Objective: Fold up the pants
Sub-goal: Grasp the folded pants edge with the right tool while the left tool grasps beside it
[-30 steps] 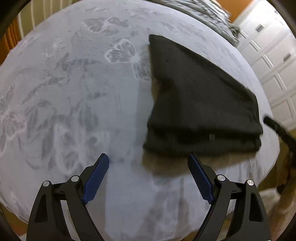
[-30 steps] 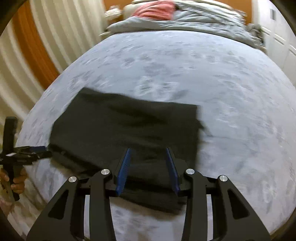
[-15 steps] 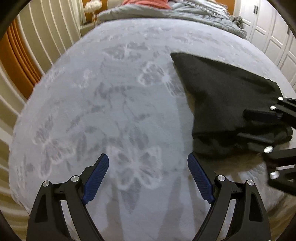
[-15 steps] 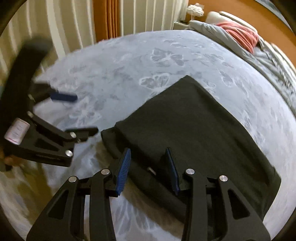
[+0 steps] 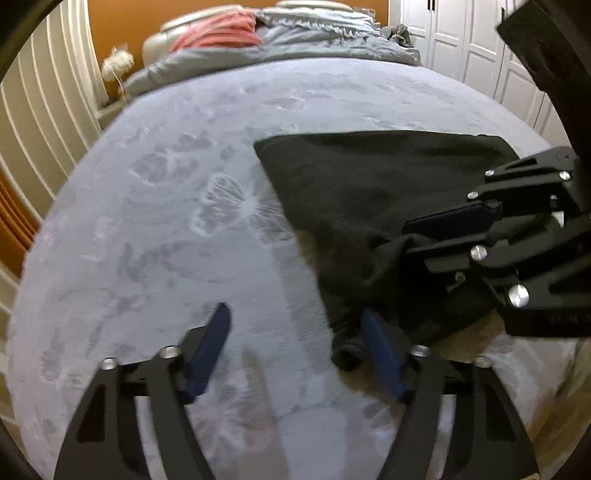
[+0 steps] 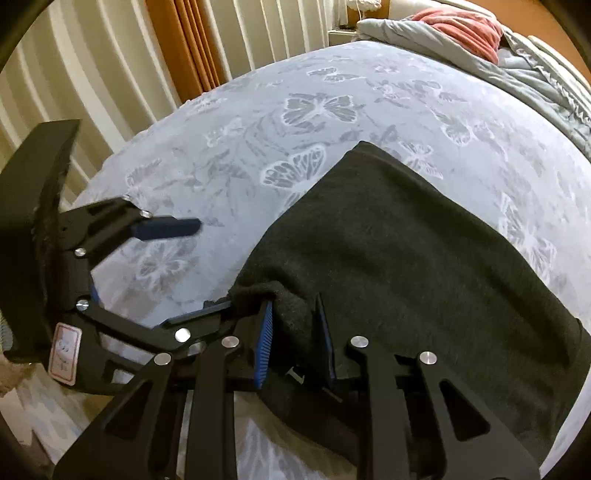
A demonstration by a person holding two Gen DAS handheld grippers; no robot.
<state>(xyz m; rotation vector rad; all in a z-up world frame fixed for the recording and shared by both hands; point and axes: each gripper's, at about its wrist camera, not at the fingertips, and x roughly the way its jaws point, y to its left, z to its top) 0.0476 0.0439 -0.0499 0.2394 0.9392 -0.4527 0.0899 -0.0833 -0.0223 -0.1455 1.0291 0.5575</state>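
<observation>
We're in a home bedroom: a wide bed spread with a pale grey butterfly-patterned blanket fills the frame. At the top lie a rumpled grey quilt and a coral-red pillow. Cream pleated curtains hang upper left, white panelled wardrobe doors upper right.

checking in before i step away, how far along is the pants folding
Done: the black pants already lie folded into a compact stack on the butterfly bedspread. In hand: the right claw has been closing and now pinches the near corner of the stack; the left claw, also closing, has one finger at that corner but grips nothing yet. Left: probably one more fold or a tidy-up.
</observation>
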